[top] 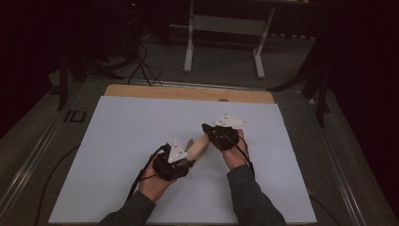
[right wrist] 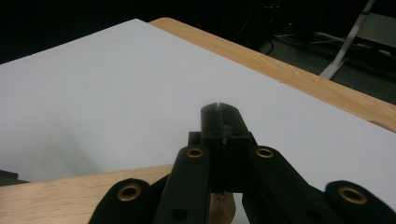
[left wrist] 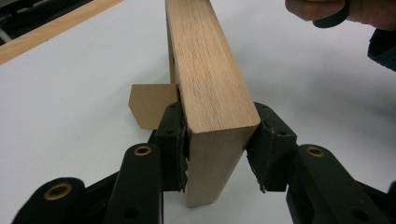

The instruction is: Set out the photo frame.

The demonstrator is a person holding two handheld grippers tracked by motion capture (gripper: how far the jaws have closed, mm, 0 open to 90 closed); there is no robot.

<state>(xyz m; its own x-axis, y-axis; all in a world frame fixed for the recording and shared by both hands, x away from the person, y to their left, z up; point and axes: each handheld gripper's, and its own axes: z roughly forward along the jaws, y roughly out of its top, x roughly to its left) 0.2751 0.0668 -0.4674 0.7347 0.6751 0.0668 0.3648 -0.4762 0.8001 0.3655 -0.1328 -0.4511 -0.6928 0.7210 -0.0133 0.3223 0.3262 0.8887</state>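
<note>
A long light wooden block [left wrist: 210, 79] is clamped at its near end between the jaws of my left gripper [left wrist: 217, 135], which is shut on it. In the high view the block [top: 200, 145] slants up and right from the left gripper [top: 184, 161] toward my right gripper [top: 210, 130]. The right gripper [right wrist: 219, 112] has its jaws pressed together with nothing showing between them, and it sits just above the block's far end [right wrist: 70, 198]. A small brown flat piece [left wrist: 149, 105] shows beside the block, low against the white sheet.
A white sheet [top: 122, 141] covers most of the wooden table [top: 188, 92]. Beyond the far edge stand a white frame's legs [top: 223, 28] and floor cables [top: 143, 66]. The person's other hand [left wrist: 336, 11] is at the top right of the left gripper view.
</note>
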